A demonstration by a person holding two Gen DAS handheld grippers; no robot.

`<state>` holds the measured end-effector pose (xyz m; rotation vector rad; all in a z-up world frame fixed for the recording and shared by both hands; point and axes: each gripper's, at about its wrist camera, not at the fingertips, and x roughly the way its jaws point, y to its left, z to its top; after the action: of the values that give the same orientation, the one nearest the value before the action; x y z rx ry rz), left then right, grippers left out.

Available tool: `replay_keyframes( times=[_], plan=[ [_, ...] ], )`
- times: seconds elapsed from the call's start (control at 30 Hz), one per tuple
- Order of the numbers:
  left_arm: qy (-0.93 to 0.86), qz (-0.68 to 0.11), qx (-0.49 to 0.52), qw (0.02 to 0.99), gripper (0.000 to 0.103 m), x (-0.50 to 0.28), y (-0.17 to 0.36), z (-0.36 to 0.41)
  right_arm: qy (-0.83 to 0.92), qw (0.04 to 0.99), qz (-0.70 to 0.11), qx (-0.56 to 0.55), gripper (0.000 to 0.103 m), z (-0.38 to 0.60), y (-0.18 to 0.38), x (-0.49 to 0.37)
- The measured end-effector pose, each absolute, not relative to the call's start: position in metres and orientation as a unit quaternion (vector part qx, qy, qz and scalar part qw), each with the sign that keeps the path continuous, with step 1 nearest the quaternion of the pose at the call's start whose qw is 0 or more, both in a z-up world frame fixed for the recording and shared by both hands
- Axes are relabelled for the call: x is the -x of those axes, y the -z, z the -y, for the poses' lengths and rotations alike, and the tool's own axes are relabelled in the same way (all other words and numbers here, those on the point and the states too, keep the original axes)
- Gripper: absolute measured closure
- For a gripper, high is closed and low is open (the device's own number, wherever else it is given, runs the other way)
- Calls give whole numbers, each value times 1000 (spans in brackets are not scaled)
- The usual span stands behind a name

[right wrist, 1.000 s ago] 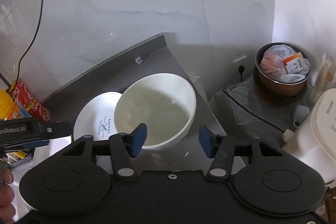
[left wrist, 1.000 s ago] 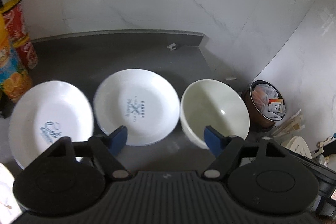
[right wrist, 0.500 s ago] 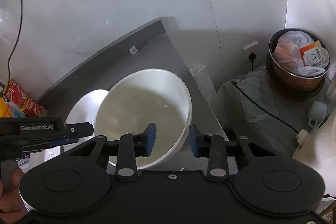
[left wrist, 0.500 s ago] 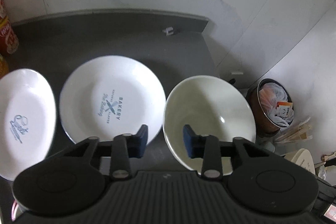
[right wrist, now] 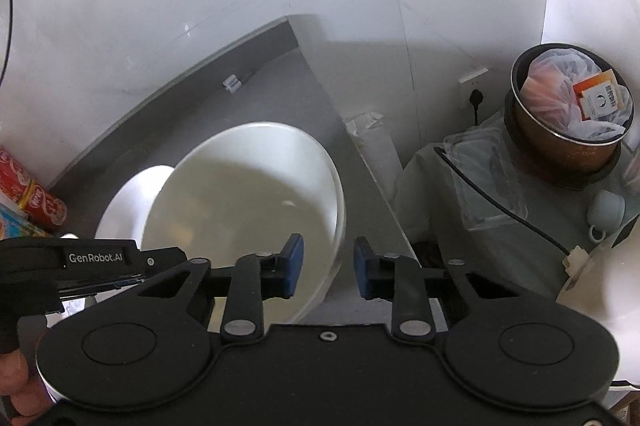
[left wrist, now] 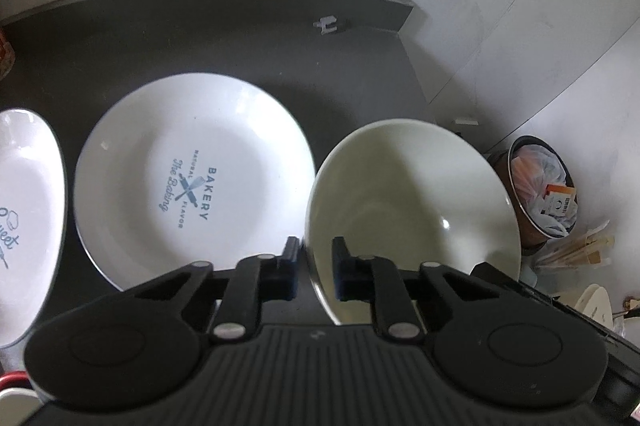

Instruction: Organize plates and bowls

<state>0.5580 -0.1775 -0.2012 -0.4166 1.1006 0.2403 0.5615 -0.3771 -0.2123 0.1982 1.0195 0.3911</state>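
Pinching bowl (left wrist: 412, 202) rim from both sides: left gripper (left wrist: 314, 268) clamped on near-left edge, right gripper (right wrist: 328, 266) straddling near-right edge, narrow but contact unclear. Bowl on dark counter (left wrist: 224, 34), just right of bakery plate (left wrist: 192, 182); second plate (left wrist: 28, 222) left of that. Trash bin (right wrist: 572, 114) well right of bowl.

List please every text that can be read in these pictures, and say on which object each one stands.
"BAKERY", "NATURAL", "FLAVOR", "The Baking": on the middle plate.
"...weet", cut off by the frame edge: on the left plate.
"GenRobot.AI": on the left gripper, seen from the right wrist view.
Orange packet in the pot: print too small to read.
Red cans: lettering too blurred to read.
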Motion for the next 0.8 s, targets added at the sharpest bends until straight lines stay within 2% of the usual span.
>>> replay_keyframes(
  times=[0.13,0.47,0.8],
  plan=[
    [-109,-522,193,824,95,-560,204,178,-186,850,-486,-81,87,373,217,-562],
    [-95,-509,203,831,96,-543,187,168,-183,857,-475,-77,88,367,200,-544],
    [-83,-476,208,851,95,-507,144,151,-194,869,-448,-79,88,354,160,-515]
  ],
)
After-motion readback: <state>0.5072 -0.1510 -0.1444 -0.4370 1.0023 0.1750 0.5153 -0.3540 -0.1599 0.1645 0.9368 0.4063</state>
